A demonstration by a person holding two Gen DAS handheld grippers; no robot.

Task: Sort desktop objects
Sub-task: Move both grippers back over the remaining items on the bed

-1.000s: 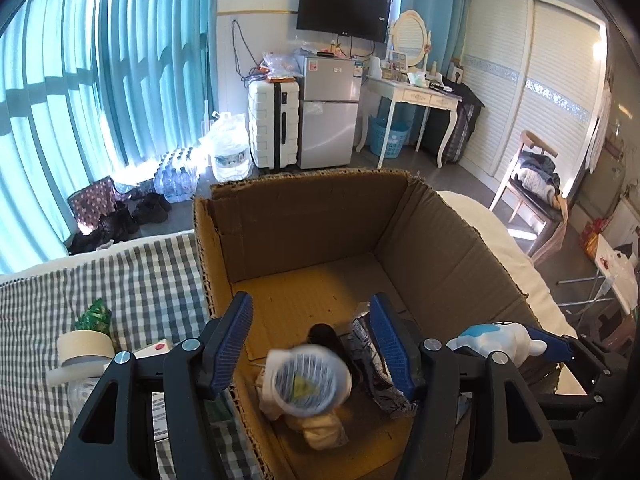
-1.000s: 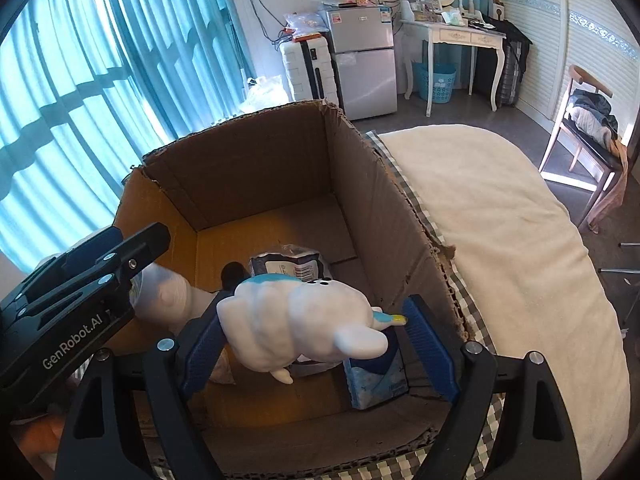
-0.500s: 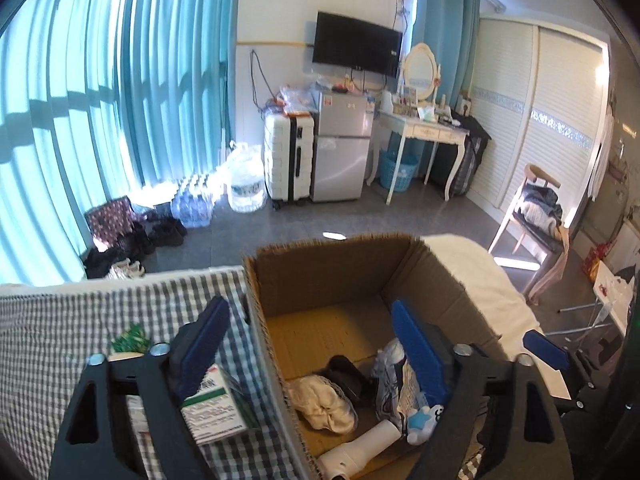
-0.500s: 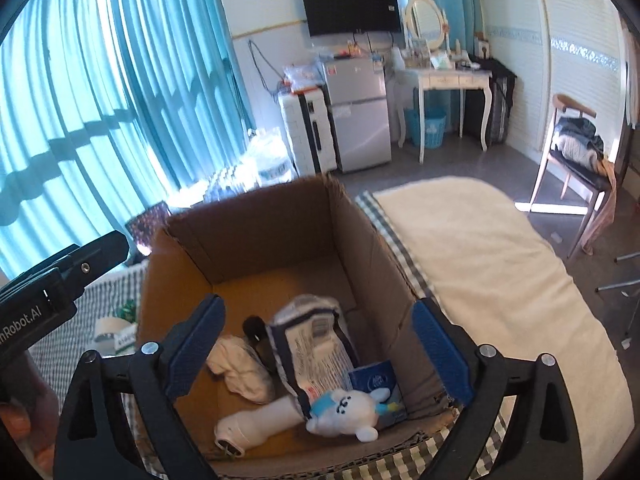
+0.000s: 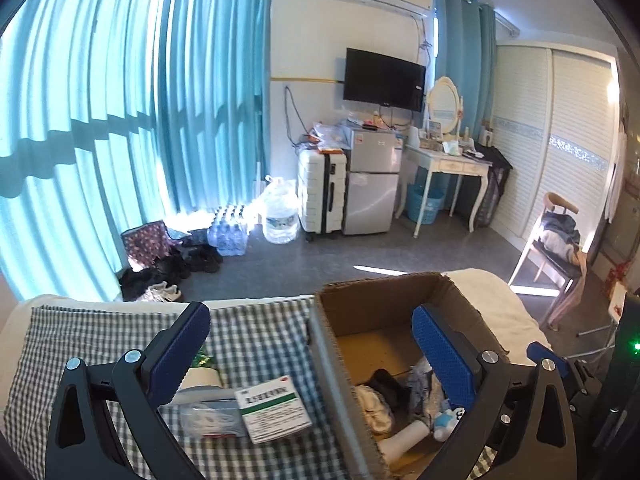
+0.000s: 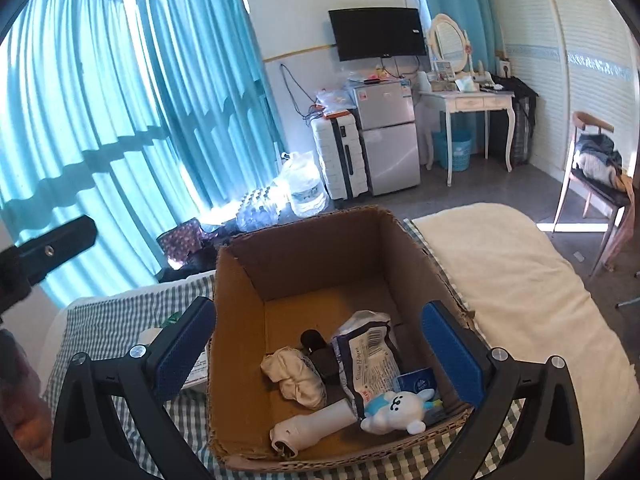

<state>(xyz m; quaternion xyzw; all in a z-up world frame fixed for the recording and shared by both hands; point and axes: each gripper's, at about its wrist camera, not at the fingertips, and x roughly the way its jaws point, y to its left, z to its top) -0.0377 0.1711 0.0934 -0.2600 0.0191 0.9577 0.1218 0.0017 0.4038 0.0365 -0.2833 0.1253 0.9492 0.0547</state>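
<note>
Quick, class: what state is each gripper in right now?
Left gripper: open, holding nothing, jaws just been opening.
Right gripper: open, holding nothing, jaws just been opening.

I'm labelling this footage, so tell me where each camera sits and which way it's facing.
Left wrist: rides the left gripper, above the checked cloth, looking forward and down; own open jaws show, medicine box between them.
Right wrist: rides the right gripper, above the cardboard box, facing into it; own open jaws show, the left gripper's body at left.
Shared: cardboard box, plush toy, TV.

White plush toy (image 6: 394, 404) lies inside cardboard box (image 6: 320, 256).
</note>
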